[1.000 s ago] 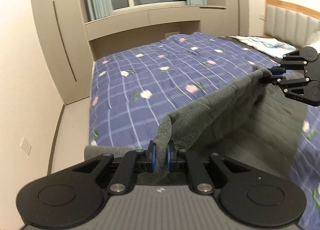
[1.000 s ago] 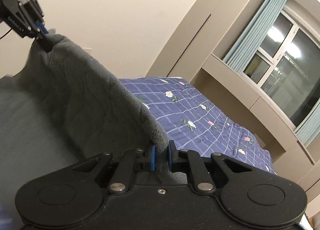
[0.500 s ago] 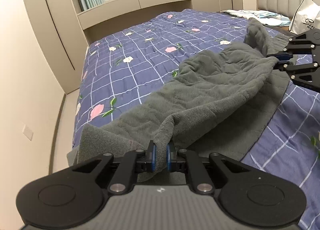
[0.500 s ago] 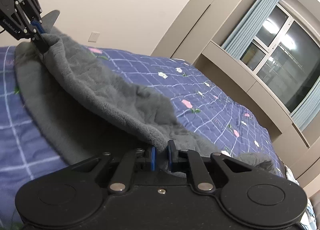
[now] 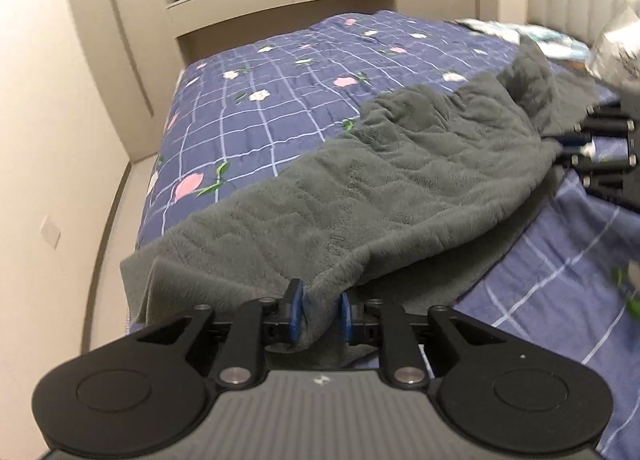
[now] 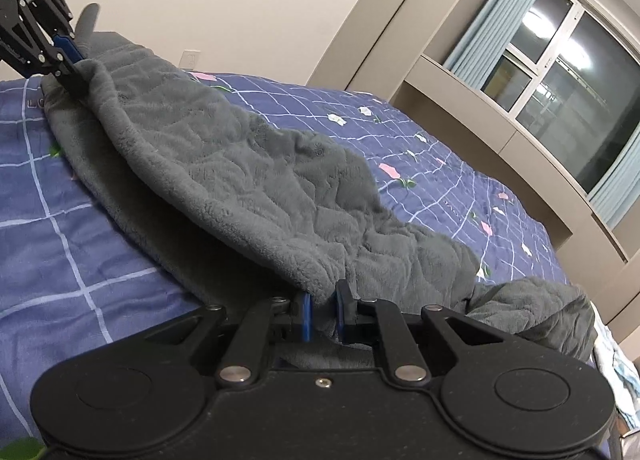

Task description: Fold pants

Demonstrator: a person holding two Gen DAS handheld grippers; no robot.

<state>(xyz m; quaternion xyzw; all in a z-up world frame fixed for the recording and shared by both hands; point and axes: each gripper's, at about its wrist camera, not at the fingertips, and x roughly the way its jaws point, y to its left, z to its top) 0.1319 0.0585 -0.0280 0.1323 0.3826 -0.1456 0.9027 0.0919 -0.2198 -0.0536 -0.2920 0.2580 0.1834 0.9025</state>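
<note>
Two tools loosening on one pair of pants over one bed

The left tool [image 5: 318, 310] is sitting at six o'clock in its own view, its jaws just opening, a fold of the grey pants [image 5: 400, 179] lying loose between its two blue pads [image 5: 294, 308]. The right tool [image 6: 322, 312] is parting too, cloth lying slack in its gap. The pants are lying doubled across the checked bed [image 5: 280, 71], stretching from six toward two o'clock in the left view. One window [image 6: 560, 71] is showing at two o'clock.
</note>
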